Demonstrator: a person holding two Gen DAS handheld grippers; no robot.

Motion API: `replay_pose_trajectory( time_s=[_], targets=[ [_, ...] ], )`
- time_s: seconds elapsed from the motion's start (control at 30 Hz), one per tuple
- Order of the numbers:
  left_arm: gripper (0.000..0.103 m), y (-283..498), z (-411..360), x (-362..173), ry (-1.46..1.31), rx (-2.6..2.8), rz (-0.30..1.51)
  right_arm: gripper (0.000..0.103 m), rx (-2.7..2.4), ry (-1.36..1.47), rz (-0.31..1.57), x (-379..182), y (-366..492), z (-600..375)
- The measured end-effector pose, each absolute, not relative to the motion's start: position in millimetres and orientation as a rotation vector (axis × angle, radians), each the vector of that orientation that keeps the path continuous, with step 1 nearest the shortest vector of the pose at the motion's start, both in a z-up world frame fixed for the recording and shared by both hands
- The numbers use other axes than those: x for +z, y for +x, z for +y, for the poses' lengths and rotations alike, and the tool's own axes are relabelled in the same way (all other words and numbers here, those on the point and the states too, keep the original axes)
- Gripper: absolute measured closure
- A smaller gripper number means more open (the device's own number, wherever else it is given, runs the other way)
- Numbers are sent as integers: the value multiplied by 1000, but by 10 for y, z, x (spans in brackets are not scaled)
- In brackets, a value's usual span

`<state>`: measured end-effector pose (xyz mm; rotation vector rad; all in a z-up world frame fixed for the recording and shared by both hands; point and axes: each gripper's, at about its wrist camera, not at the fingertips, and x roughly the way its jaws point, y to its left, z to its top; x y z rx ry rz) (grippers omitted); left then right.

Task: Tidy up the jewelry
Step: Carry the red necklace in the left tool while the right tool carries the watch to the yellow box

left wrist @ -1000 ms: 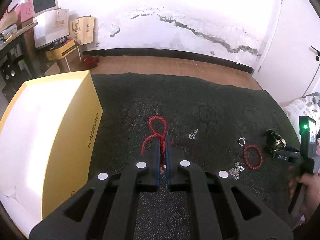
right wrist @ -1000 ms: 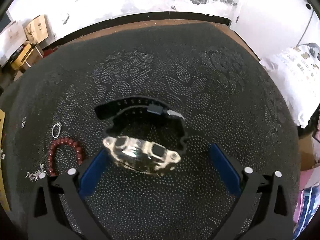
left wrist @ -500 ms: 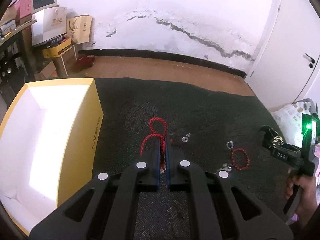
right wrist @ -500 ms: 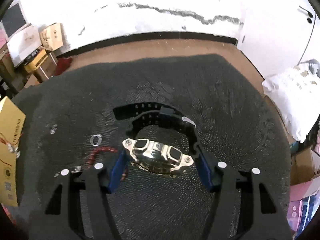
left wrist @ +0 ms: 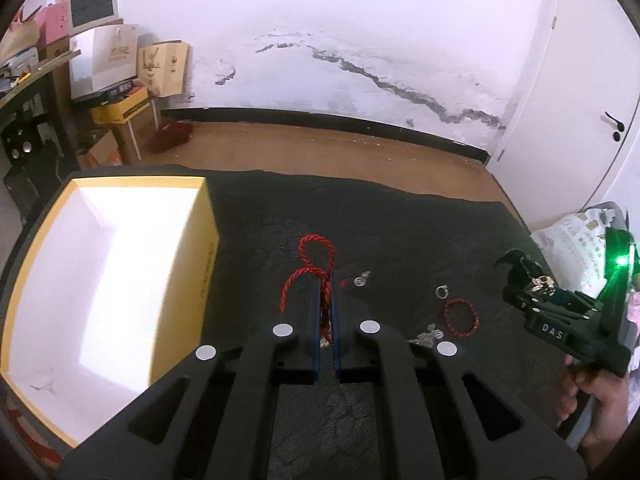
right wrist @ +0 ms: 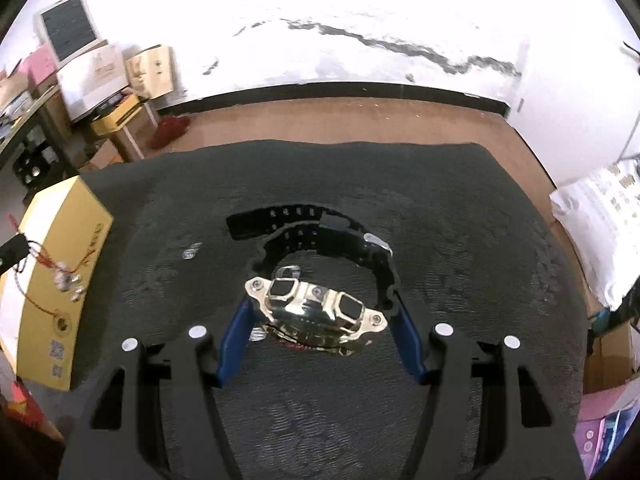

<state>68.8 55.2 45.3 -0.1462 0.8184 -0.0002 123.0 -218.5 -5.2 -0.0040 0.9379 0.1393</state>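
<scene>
Wristwatch (right wrist: 316, 312), gold-tone case, black resin strap: sits clamped across case between right gripper (right wrist: 320, 320) blue pads, lifted clear of dark cloth (right wrist: 460, 248). Judged heaviest piece here; rigid case gives best hold, strap flexes and dangles. Red twisted cord (left wrist: 316, 264) with small silver charms: light, limp, apt to swing; pinched in fully closed left gripper (left wrist: 326, 312). Both grippers angled downward over cloth. Yellow box (left wrist: 208, 256), open, white inside, lies just left of cord. Red bead bracelet (left wrist: 460, 317), ring (left wrist: 441, 291) remain on cloth.
</scene>
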Motion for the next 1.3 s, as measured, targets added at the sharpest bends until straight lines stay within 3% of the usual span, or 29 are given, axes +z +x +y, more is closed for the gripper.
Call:
replay_pose_trajectory(
  time_s=[0.4, 0.77, 1.03, 1.3],
  targets=[
    [99, 414, 1386, 552, -166, 154, 825, 41, 314, -105, 887, 193, 869, -1162],
    [99, -88, 2603, 604, -263, 272, 797, 41, 523, -173, 869, 410, 712, 514],
    [99, -229, 3210, 224, -350, 322, 861, 41, 604, -229, 908, 376, 735, 1672],
    [99, -74, 3316, -42, -359, 308, 919, 41, 580, -259, 921, 286, 708, 1971]
  ],
)
